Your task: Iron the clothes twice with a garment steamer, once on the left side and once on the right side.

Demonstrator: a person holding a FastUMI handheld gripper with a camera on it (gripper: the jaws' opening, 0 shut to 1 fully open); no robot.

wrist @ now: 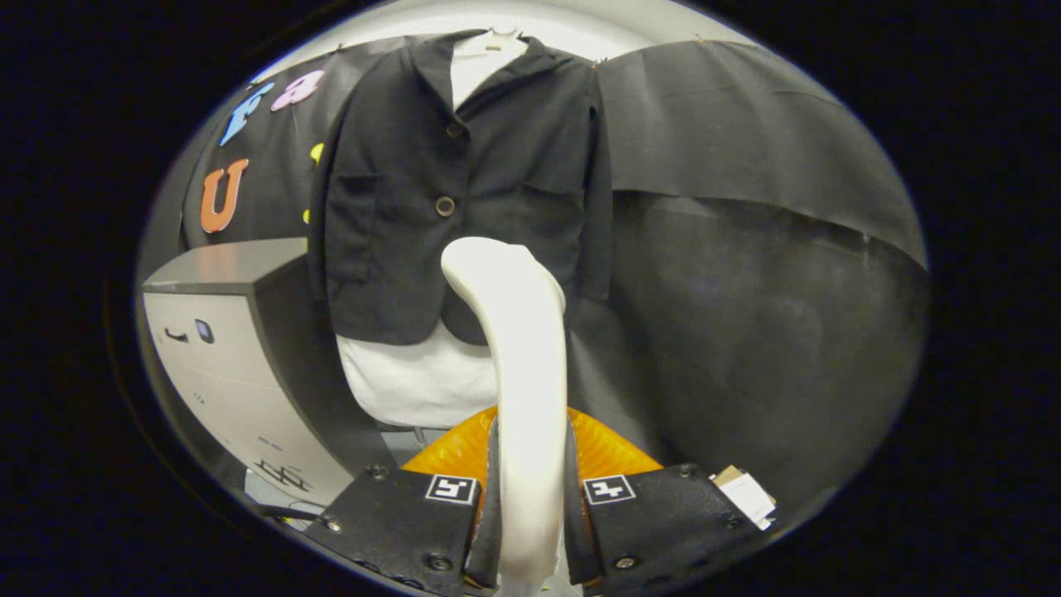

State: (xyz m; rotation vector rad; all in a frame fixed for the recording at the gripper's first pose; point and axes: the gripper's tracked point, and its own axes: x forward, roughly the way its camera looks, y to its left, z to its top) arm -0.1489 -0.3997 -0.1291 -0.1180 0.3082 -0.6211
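A: What is held by the gripper [530, 497]?
B: The white handle of the steamer [518, 348] is clamped between both fingers, and its curved head is raised in front of the jacket [456, 199].

A: Where is the jacket seen?
B: It is hung against the black cloth wall, beyond the fingers, with a white shirt [423, 381] shown beneath its hem. A grey cabinet [240, 348] is placed just left of it, and something orange [452, 452] is seen behind the fingers.

No readable text; square marker tags [452, 488] on gripper [530, 497] carry patterns, no words.
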